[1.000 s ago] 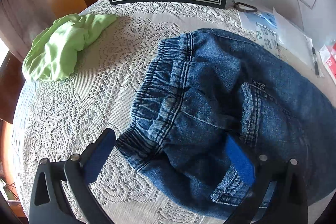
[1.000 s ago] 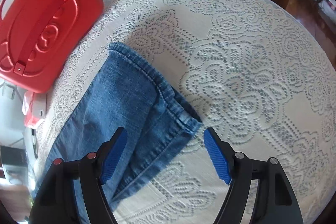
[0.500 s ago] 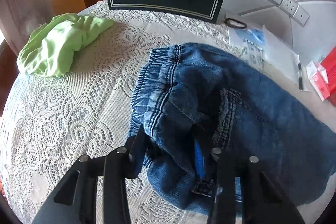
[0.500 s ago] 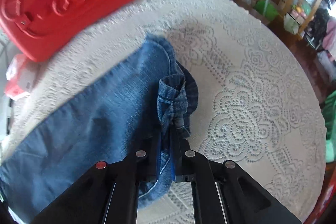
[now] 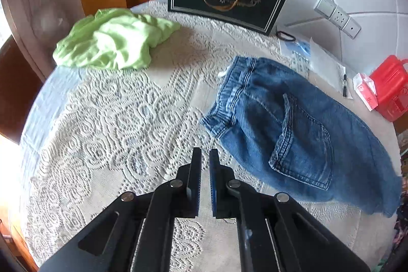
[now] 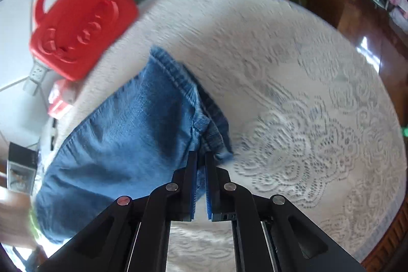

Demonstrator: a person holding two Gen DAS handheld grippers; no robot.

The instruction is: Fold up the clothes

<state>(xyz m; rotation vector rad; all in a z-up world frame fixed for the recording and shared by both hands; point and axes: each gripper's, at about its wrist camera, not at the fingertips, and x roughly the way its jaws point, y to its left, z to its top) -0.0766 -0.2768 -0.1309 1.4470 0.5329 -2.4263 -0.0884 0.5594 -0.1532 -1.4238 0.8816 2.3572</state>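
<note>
On the lace-covered round table (image 5: 107,119), your left gripper (image 5: 205,157) is hovering pinched narrow and empty; your right gripper (image 6: 201,159) is clamping the blue denim trousers' (image 6: 127,124) hem, risking slippage.

Blue denim jeans (image 5: 293,129); white lace tablecloth (image 5: 114,119); lime-green garment (image 5: 114,42); red case (image 6: 79,24).

Left black two-finger gripper (image 5: 205,157): matte angular linkage arms, round silver pivot screws, blue ribbed pads (image 5: 213,185) on the inner finger faces. Right black two-finger gripper (image 6: 201,159): identical build, one pivot screw tinted red, blue ribbed pads likewise.
</note>
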